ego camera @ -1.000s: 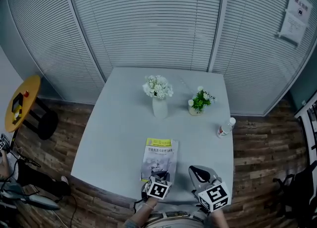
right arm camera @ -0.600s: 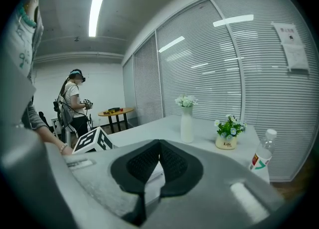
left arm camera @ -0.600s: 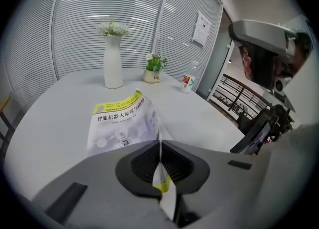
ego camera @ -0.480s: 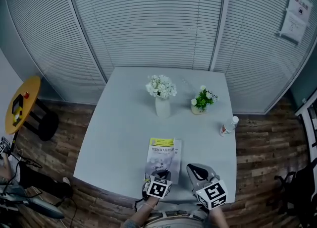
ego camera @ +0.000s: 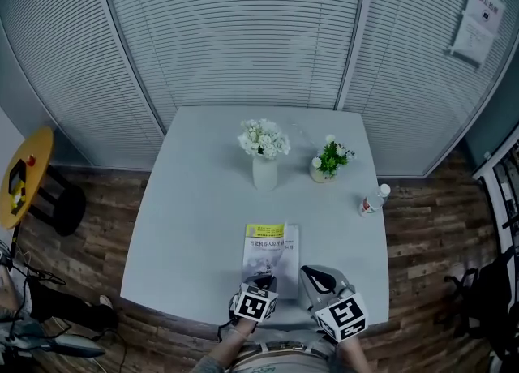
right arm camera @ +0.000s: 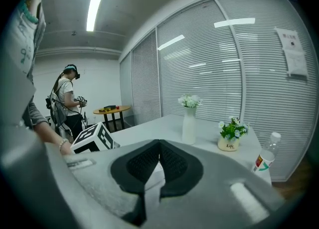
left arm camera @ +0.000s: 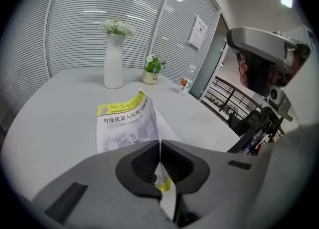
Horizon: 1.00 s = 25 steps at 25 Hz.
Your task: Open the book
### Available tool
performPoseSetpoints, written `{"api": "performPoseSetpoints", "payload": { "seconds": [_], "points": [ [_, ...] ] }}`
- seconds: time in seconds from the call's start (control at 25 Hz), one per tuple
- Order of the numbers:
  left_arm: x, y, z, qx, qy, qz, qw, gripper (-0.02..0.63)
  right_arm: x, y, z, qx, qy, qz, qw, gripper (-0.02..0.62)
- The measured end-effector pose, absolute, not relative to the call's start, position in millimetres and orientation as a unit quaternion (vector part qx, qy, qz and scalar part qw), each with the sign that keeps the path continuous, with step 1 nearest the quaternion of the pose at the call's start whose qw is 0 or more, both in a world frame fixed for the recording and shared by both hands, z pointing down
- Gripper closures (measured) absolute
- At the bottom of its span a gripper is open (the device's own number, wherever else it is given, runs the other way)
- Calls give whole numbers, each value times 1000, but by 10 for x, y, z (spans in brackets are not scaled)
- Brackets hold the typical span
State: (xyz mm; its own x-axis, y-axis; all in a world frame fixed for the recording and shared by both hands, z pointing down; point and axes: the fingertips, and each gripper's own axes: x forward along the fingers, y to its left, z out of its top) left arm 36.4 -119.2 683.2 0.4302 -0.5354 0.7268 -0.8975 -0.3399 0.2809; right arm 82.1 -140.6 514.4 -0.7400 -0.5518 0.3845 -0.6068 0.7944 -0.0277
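Presently the task is begun but not complete. The book (ego camera: pixel 271 251) lies on the desk (ego camera: pixel 195 225) at its near edge, directly in front of the person, spine side to the left as seen in the head view.

Left gripper (left arm camera: pixel 159 146): the fingers (left arm camera: pixel 143 162) are closed on the near edge of the cover (left arm camera: pixel 124 121), and the thin sheet passes between the pads. In the left gripper view the cover is raised along its right side and bowed. A paler surface, apparently an inner page (left arm camera: pixel 172 134), shows beneath it. The cover is well short of upright and is not folded back.

Right gripper (right arm camera: pixel 159 146): its pads meet, and nothing can be made out held between them. It hangs just beside the book on the right and takes no evident part in the lift.

Remaining work, in my judgement: carry the cover up and over to the left until it lies flat, then release it. The rest of the book is not held down, so it may drag or lift with the cover.

A vase (ego camera: pixel 262 173), a potted plant (ego camera: pixel 328 160) and a bottle (ego camera: pixel 371 200) stand well apart from the book, clear of the cover's swing.
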Motion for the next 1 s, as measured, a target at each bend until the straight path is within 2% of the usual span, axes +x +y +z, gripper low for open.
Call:
{"api": "performPoseSetpoints", "payload": {
  "seconds": [0.28,1.0],
  "points": [
    [132,-1191,6834,775,-451,244,370,598,688,-1477,5141,340,-920,71,183,592],
    [-602,-1204,6993,766,-444,247,393,598,212,-1582,5197,365,-909,72,186,592]
  ]
}}
